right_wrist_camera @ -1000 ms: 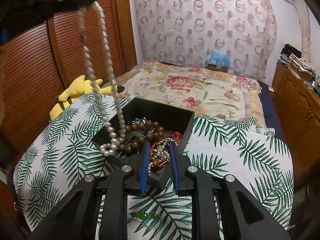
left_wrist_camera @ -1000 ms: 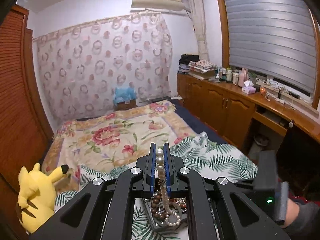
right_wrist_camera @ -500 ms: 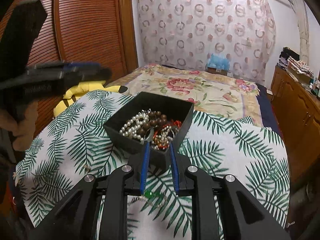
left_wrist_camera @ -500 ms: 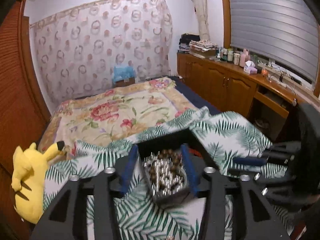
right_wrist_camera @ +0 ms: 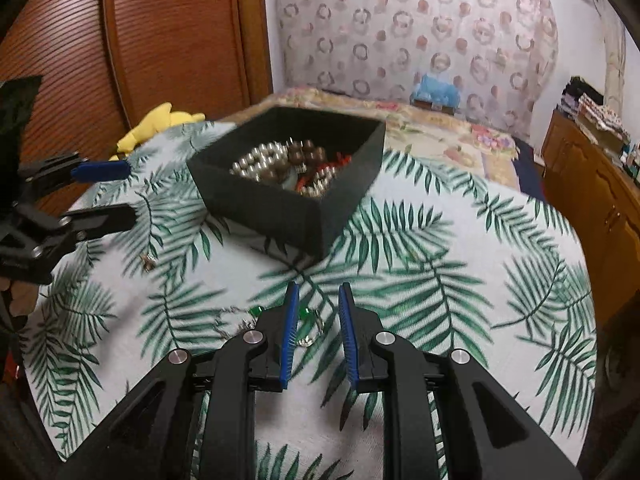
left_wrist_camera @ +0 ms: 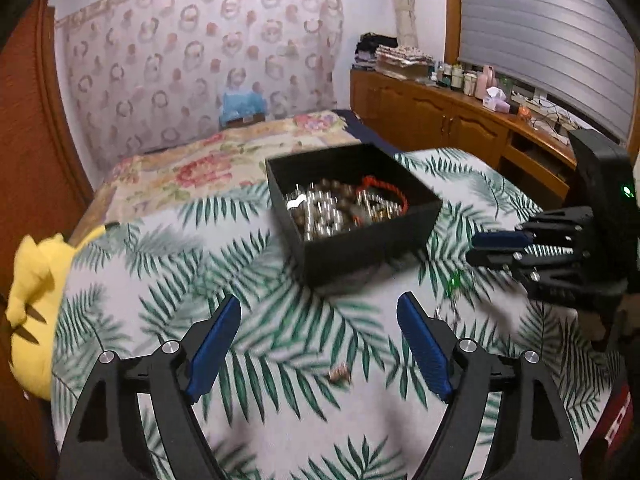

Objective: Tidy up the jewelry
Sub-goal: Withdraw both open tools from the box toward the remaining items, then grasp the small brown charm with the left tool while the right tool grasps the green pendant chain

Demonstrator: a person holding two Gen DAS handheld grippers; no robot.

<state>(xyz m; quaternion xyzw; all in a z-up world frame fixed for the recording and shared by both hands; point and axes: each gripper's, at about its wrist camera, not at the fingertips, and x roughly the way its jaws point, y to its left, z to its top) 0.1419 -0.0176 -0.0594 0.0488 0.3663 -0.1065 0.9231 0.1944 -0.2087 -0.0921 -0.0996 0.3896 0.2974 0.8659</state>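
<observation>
A black box [left_wrist_camera: 360,256] [right_wrist_camera: 280,216] on the palm-leaf cloth holds pearls [right_wrist_camera: 256,162], brown beads and a red string. My left gripper [left_wrist_camera: 318,304] [right_wrist_camera: 120,192] hangs low over the cloth in front of the box, its jaws opening wide with nothing between them. A small metal trinket [left_wrist_camera: 340,376] [right_wrist_camera: 149,264] lies on the cloth just beyond its fingers. My right gripper [right_wrist_camera: 319,292] [left_wrist_camera: 492,248] stands narrowly open and empty, right of the box. A green-beaded chain [right_wrist_camera: 256,312] [left_wrist_camera: 454,280] lies on the cloth under and left of its fingertips.
The palm-leaf cloth [right_wrist_camera: 460,280] covers a raised surface at the foot of a flowered bed [left_wrist_camera: 208,168]. A yellow plush toy [left_wrist_camera: 32,292] sits at its left edge. Wooden cabinets [left_wrist_camera: 440,120] run along the right wall, a wooden wardrobe [right_wrist_camera: 168,32] along the left.
My left gripper let the pearl necklace drop into the box, opened wide and came down toward the cloth. My right gripper sank toward the green chain, its gap unchanged.
</observation>
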